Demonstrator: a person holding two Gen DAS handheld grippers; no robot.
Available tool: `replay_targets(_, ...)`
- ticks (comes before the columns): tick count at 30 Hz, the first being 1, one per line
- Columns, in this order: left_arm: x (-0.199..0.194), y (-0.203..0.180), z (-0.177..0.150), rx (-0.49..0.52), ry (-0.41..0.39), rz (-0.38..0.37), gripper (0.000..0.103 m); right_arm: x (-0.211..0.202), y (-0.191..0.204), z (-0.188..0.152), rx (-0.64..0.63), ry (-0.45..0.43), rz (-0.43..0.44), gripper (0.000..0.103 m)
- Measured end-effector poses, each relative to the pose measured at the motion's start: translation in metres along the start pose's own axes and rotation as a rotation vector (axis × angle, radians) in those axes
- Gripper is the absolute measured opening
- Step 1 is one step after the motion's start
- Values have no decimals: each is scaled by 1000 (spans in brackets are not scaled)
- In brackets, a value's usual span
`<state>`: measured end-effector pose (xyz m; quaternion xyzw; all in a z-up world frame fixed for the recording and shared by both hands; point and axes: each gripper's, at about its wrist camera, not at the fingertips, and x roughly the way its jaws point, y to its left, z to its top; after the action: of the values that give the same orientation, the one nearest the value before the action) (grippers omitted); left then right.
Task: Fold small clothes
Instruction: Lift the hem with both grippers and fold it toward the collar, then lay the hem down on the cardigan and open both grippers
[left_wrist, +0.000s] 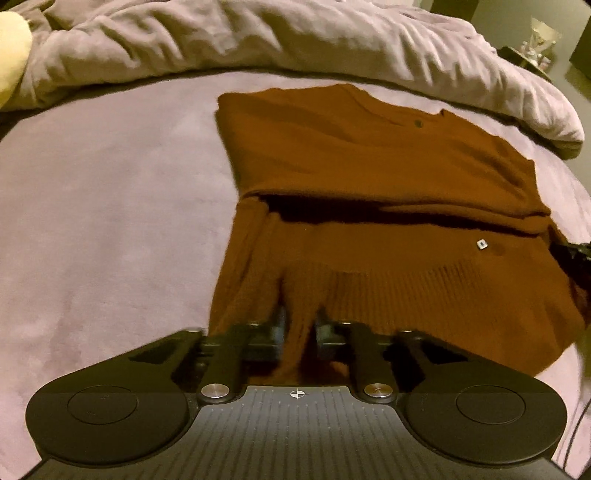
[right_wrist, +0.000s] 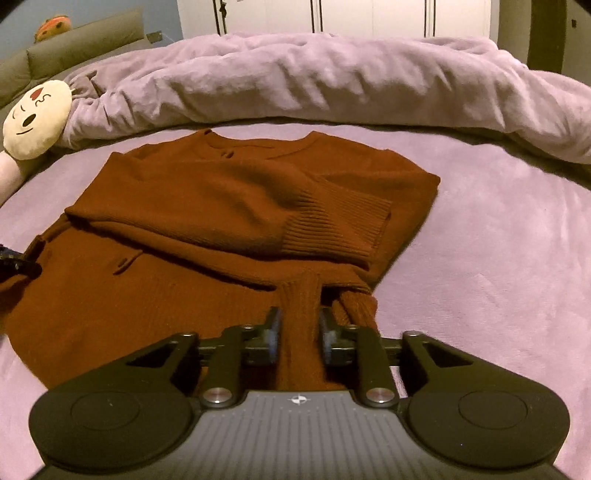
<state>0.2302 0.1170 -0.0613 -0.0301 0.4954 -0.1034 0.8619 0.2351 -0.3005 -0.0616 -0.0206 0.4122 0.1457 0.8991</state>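
Rust-brown ribbed sweater (right_wrist: 229, 206), sleeves folded across

No legible text — anywhere.

I'm looking at a bedroom in a home, no doubt. Main landmark is the bed (right_wrist: 498, 229), covered w/ a lilac plush sheet. Across the far side of the bed lies a bunched-up duvet (right_wrist: 314, 77) in the same colour. At the bed's far left corner sits a round cream cushion (right_wrist: 37, 120) w/ a cartoon face. Behind that, an olive padded headboard (right_wrist: 74, 55) w/ an orange plush toy (right_wrist: 51, 26) on top. Beyond the bed, past the duvet, white wardrobe doors (right_wrist: 351, 16). All domestic stuff, dim warm light.
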Motion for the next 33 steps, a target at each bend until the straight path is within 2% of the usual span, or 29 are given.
replay_targets(5, -17, -6, 0, 24, -52, 50, 8, -16, 8, 1, -19, -65, -34, 5)
replay_targets(9, -45, -3, 13, -18, -143, 46, 8, -37, 8, 11, -9, -144, -38, 5)
replay_targets(14, -72, -7, 45, -3, -268, 62, 8, -49, 3, 35, 9, -237, -82, 5)
replay_targets(17, -65, -10, 68, -1, -291, 91, 8, -39, 1, 50, 22, -257, -128, 5)
replay_targets(22, -31, -16, 108, -3, -296, 133, 8, -10, -1, 77, 23, -261, -199, 4)
replay_targets(27, 3, -16, 137, -11, -297, 192, 8, 20, -4, 104, -6, -254, -257, 4)
replay_targets(33, 31, -17, 172, 5, -336, 260, 8, 60, -10, 137, -29, -244, -335, 4)
